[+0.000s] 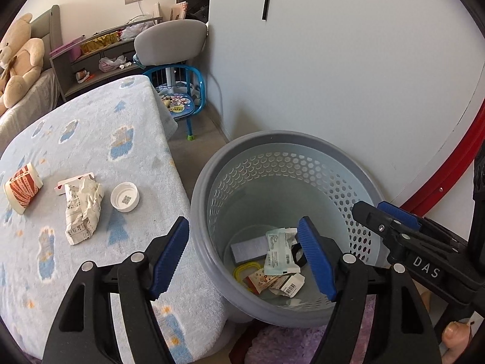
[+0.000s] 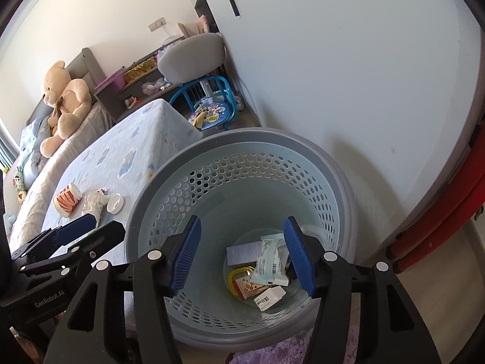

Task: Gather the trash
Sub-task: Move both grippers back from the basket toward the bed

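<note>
Grippers: left gripper and right gripper, both spread wide and empty, above grey perforated plastic bin holding wrappers; crumpled paper, white round cap on blue-patterned table cover.

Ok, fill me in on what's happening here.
A person with two hand-held grippers is clearing trash off a table into a grey bin. Both the left gripper and the right gripper are open and empty, poised over the bin, which already holds several wrappers. A paper cup, a crumpled paper and a white cap are on the table.
</note>
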`<action>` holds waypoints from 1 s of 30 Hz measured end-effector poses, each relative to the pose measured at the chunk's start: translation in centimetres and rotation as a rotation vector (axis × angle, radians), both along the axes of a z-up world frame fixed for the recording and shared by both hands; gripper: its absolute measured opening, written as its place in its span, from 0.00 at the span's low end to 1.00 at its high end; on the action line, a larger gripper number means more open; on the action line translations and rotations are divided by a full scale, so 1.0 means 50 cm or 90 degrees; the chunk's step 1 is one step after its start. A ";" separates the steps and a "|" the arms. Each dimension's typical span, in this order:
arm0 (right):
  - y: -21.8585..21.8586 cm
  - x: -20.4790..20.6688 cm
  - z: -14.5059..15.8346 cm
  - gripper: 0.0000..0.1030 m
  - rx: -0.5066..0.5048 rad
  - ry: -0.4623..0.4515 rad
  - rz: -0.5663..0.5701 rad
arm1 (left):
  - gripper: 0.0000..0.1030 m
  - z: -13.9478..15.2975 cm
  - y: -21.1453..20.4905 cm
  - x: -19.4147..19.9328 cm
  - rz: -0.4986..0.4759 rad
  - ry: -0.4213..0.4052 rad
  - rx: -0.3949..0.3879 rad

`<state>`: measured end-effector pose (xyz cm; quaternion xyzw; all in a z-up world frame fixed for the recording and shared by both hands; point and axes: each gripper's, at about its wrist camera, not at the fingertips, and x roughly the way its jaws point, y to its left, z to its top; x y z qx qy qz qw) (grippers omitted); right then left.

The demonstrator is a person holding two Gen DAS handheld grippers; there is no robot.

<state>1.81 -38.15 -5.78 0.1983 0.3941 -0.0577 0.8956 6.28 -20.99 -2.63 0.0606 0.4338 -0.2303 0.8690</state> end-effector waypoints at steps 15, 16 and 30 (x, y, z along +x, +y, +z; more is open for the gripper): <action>0.046 -0.032 0.011 0.79 -0.014 -0.020 0.013 | 0.80 0.011 0.084 -0.019 0.064 -0.004 -0.037; 0.051 -0.032 0.013 0.80 -0.013 -0.023 0.016 | 0.80 0.012 0.093 -0.019 0.069 -0.005 -0.041; 0.179 0.015 0.032 0.87 -0.018 -0.053 0.102 | 0.80 0.004 0.275 -0.012 0.196 -0.028 -0.044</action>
